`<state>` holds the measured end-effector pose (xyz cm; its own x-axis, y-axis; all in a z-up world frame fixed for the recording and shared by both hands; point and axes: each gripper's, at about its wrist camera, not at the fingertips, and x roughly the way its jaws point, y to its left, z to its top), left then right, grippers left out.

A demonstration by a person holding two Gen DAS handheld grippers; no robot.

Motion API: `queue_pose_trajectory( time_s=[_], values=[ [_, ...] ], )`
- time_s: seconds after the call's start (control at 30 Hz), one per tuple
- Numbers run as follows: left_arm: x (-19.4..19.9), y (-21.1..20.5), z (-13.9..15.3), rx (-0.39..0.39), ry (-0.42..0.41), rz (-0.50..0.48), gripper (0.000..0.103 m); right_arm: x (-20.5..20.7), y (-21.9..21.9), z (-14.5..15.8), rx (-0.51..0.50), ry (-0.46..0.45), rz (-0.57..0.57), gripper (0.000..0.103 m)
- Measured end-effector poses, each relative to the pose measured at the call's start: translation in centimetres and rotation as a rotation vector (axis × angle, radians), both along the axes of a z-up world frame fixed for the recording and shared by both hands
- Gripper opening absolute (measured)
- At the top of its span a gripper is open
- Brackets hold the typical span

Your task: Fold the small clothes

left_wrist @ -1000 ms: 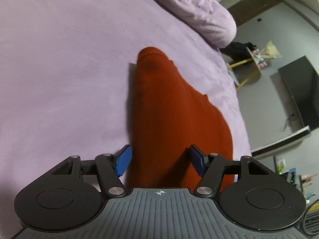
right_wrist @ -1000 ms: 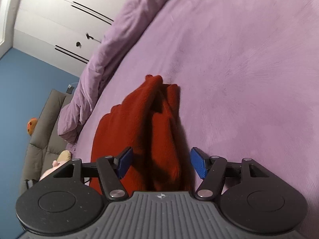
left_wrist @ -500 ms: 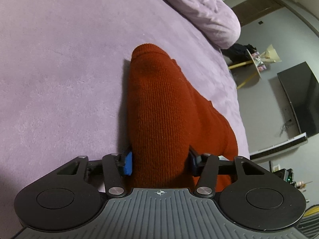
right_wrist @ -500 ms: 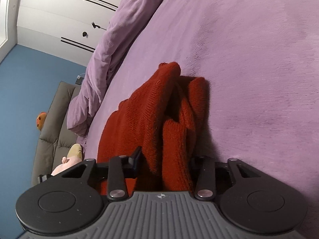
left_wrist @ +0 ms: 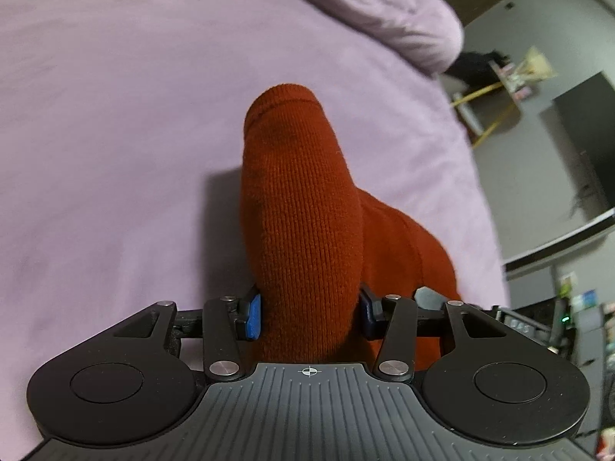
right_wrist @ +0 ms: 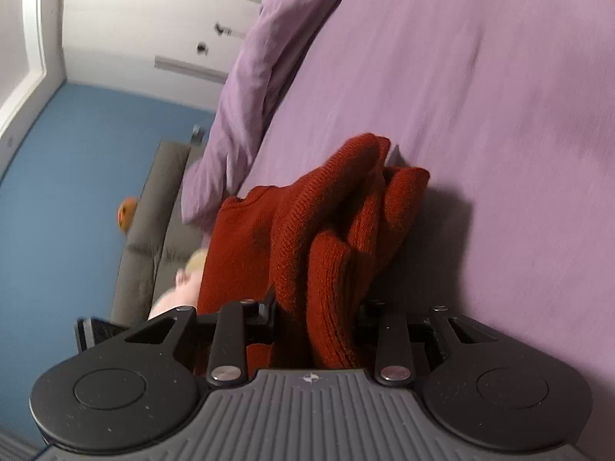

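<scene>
Both grippers had gone from standing open around the red knit garment point(left_wrist: 307, 238) a second earlier to gripping it. Nearest the left camera, the left gripper point(left_wrist: 309, 317) had its blue pads point(left_wrist: 253, 317) pressed into a thick rolled band of the knit, the jaws about half closed and settled against the cloth. The right gripper point(right_wrist: 319, 319) had come in narrower, its jaws still closing on a bunched wad of several folds point(right_wrist: 330, 276), the pads buried in the fabric. Beyond the jaws, the garment now rose off the purple bedspread point(left_wrist: 115, 134), throwing a shadow beside it, where it had lain lower before; its far end still looked to rest on the bed, well short of the rumpled duvet point(left_wrist: 365, 11) at the far edge. Farther off lay a grey sofa point(right_wrist: 146, 238) against a blue wall. Judging by this, the grasp was made on both sides and the lift begun, so the garment was ready to be spread or carried over for a fold; the right side's messy bunch might make a crooked edge.
</scene>
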<state>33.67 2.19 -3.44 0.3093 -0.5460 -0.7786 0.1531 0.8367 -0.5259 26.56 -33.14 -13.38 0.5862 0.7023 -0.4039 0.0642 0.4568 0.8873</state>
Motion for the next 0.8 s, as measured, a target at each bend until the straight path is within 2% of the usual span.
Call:
queue_pose_trajectory(
  time_s=[0.1,0.13,0.2,0.27,0.3,0.33,0.4,0.5,0.53,0.57,0.63,0.67,0.7,0.77,0.8],
  values=[
    [-2.5,0.9,-1.6,0.115,-0.009,0.006,0.055,-1.6,2.2,-0.1,-0.122,0.039,0.009,0.034],
    [-3.0,1.2,-2.0,0.147,-0.012,0.014,0.058,-2.1,2.3,0.3,-0.186,0.047,-0.009,0.039],
    [-3.9,2.1,-1.7,0.132,-0.043,0.034,0.058,-2.8,1.6,1.8,-0.269,0.049,-0.063,0.047],
    [-4.2,2.7,-0.4,0.132,-0.078,0.065,0.055,-3.8,0.9,4.6,-0.433,-0.008,-0.155,0.047],
    [-4.3,2.8,0.3,0.152,-0.113,0.086,0.055,-4.1,0.8,5.5,-0.482,-0.037,-0.190,0.047],
    [-4.3,2.7,0.9,0.179,-0.159,0.106,0.056,-4.0,0.9,6.4,-0.503,-0.059,-0.212,0.047],
    [-3.9,1.9,1.4,0.239,-0.213,0.137,0.056,-2.5,1.7,6.9,-0.497,-0.051,-0.175,0.047],
    [-3.6,0.8,1.2,0.268,-0.208,0.145,0.056,0.5,3.4,5.6,-0.567,0.019,-0.137,0.047],
    [-3.8,0.9,1.0,0.270,-0.202,0.154,0.057,1.3,3.6,5.0,-0.568,0.030,-0.132,0.046],
    [-3.8,0.9,0.8,0.267,-0.201,0.161,0.057,1.6,3.8,4.5,-0.542,0.030,-0.127,0.037],
    [-4.2,1.3,0.7,0.267,-0.201,0.183,0.057,2.0,4.2,4.3,-0.531,0.013,-0.132,0.029],
    [-4.4,1.2,0.7,0.270,-0.207,0.191,0.058,1.8,4.4,4.5,-0.543,-0.026,-0.132,0.013],
    [-4.6,1.2,0.8,0.272,-0.217,0.193,0.058,1.4,4.6,4.8,-0.568,-0.078,-0.134,0.007],
    [-4.1,0.3,0.7,0.288,-0.236,0.205,0.058,0.9,5.4,5.0,-0.644,-0.158,-0.135,0.007],
    [-4.3,0.1,0.7,0.294,-0.244,0.209,0.058,0.5,5.8,4.9,-0.692,-0.168,-0.136,0.007]
  ],
)
